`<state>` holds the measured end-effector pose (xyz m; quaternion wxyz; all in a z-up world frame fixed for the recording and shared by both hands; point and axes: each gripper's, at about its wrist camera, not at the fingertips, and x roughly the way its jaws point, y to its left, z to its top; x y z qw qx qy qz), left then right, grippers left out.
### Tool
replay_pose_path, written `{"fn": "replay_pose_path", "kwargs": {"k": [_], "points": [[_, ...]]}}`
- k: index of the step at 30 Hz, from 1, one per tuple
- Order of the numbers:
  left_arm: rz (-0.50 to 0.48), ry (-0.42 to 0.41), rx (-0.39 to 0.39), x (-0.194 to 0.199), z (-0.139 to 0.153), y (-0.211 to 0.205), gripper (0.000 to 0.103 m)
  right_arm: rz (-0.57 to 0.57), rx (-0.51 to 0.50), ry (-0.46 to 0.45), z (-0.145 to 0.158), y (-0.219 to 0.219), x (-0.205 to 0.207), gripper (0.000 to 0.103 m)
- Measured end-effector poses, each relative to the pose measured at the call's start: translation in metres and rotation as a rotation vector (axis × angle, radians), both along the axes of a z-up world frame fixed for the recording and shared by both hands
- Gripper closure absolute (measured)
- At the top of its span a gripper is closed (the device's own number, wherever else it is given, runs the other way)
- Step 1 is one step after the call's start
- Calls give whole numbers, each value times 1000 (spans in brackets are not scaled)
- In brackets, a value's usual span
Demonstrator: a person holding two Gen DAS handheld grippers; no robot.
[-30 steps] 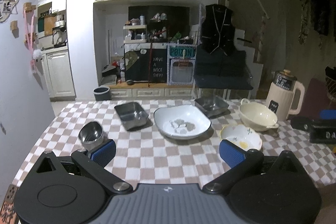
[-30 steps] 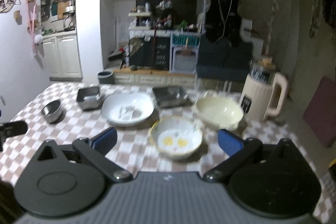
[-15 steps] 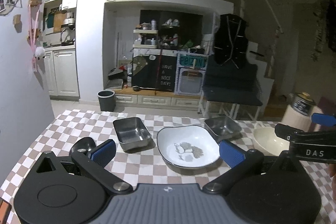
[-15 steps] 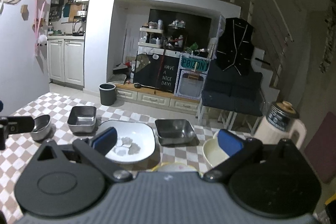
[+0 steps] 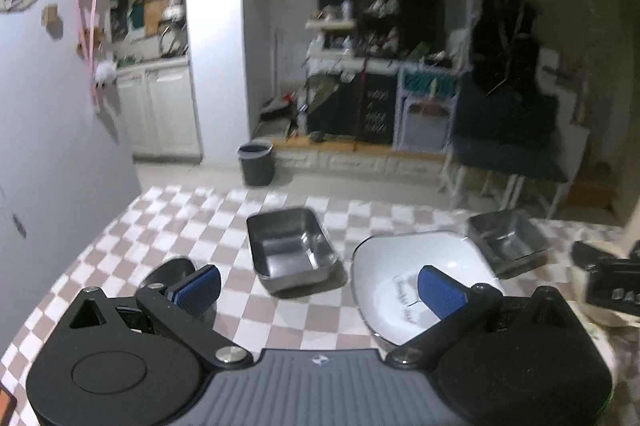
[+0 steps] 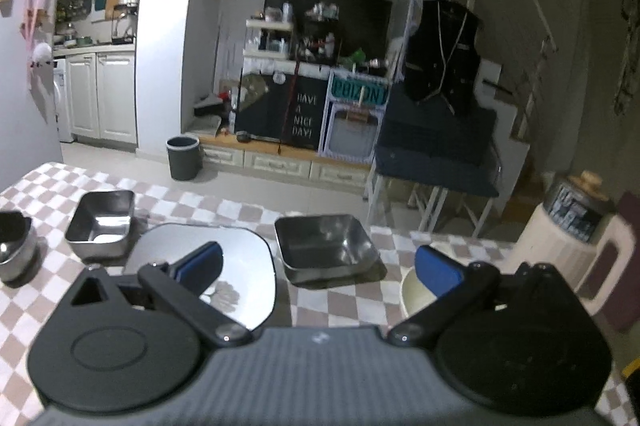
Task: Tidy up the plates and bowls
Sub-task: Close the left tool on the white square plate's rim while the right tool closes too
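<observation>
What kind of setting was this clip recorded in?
Most likely a lived-in home, at a dining table off the kitchen: checkered tablecloth, white kitchen cabinets at the back left, and a cluttered alcove with a chalkboard sign.

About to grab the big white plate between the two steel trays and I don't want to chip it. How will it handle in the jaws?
The white plate looks glazed ceramic: probably heavy, rigid, slippery, chippable. Its shallow raised rim suggests an edge pinch, likely tilting. Steel trays sit close on both sides.
</observation>
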<state>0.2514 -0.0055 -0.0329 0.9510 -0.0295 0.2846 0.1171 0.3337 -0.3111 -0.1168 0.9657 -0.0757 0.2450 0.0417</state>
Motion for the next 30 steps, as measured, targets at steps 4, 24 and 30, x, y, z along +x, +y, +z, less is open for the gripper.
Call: {"fn": "replay_pose_path", "kwargs": {"k": [4, 24, 30], "points": [[50, 46, -42, 30, -18, 12, 0, 0, 79, 43, -12, -4, 20, 0], [93, 232, -484, 110, -103, 49, 0, 31, 347, 352, -76, 1, 112, 28], [81, 240, -542, 114, -109, 51, 7, 67, 374, 390, -89, 7, 122, 74]]}}
